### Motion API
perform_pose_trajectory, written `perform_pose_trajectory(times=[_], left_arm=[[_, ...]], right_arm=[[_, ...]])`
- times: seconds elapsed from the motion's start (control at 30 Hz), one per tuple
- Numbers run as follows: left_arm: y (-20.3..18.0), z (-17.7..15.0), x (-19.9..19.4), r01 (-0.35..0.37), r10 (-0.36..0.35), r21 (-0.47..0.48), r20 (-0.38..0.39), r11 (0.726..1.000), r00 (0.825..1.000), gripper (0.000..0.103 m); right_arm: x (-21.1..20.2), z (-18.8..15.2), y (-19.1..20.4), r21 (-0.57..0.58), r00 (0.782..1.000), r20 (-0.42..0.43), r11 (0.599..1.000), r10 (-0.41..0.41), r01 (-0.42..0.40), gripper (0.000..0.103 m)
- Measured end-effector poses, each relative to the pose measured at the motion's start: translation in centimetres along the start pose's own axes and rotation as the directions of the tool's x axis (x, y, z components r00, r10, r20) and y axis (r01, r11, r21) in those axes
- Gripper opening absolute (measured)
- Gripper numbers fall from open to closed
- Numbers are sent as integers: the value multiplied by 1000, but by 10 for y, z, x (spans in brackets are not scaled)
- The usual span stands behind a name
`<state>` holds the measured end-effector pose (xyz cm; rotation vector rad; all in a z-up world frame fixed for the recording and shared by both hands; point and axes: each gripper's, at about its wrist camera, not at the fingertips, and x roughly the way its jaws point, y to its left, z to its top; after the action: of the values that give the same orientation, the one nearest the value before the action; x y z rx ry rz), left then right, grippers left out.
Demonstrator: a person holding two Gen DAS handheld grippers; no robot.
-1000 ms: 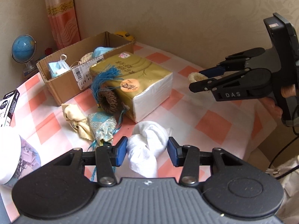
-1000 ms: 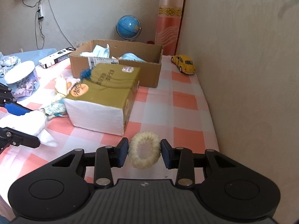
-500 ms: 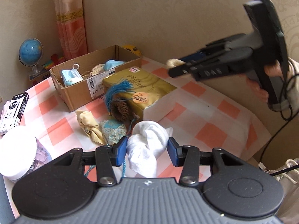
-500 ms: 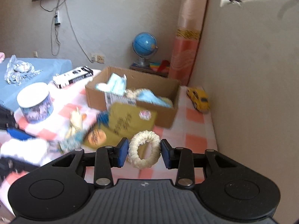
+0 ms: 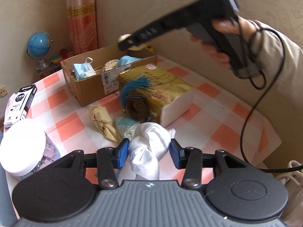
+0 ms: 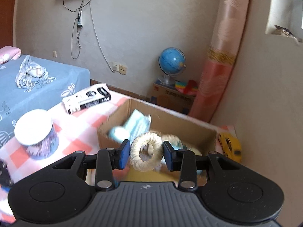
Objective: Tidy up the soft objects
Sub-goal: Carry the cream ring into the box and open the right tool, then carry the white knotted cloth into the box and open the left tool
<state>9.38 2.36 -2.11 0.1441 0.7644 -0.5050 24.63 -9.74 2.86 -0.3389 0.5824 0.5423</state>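
A knotted white cloth is clamped between the blue pads of the left hand-held gripper, held above the near part of the checked table. A cream fluffy ring is gripped between the pads of the right hand-held gripper, which is seen from the left wrist view raised over the far rim of the cardboard box; from the right wrist view the ring is shown directly above the open box, whose contents are blurred. Blue face masks and other pale soft items are seen inside the box. Just in front of the box a gold-wrapped tissue pack is lying, with a brown knitted ring and a teal tassel leaning against its near end. Beside these a yellow cloth and a patterned blue pouch are lying on the table. A white-lidded tub and a black-and-white carton are placed at the table's left edge, and a yellow toy car is set by the wall beyond the box
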Motion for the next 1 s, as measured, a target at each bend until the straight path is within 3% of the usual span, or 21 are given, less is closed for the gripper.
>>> perform_pose_trajectory(times=[0.17, 0.3, 0.5, 0.8, 1.0], left_arm=[[5, 1, 3, -13, 13, -26, -1, 1000, 1000, 45], [7, 2, 6, -13, 13, -33, -5, 999, 1000, 45], [9, 2, 9, -9, 9, -34, -15, 999, 1000, 45], [13, 8, 10, -6, 5, -47, -22, 999, 1000, 45], [18, 24, 8, -27, 26, -27, -22, 999, 999, 45]], right_arm=[[29, 18, -1, -3, 1000, -3, 1000, 11, -11, 44], [42, 14, -1, 24, 1000, -19, 1000, 9, -8, 83], [28, -4, -3, 43, 1000, -14, 999, 15, -14, 100], [-4, -26, -8, 77, 999, -51, 997, -12, 15, 103], [-27, -52, -9, 112, 994, -80, 990, -75, 84, 103]])
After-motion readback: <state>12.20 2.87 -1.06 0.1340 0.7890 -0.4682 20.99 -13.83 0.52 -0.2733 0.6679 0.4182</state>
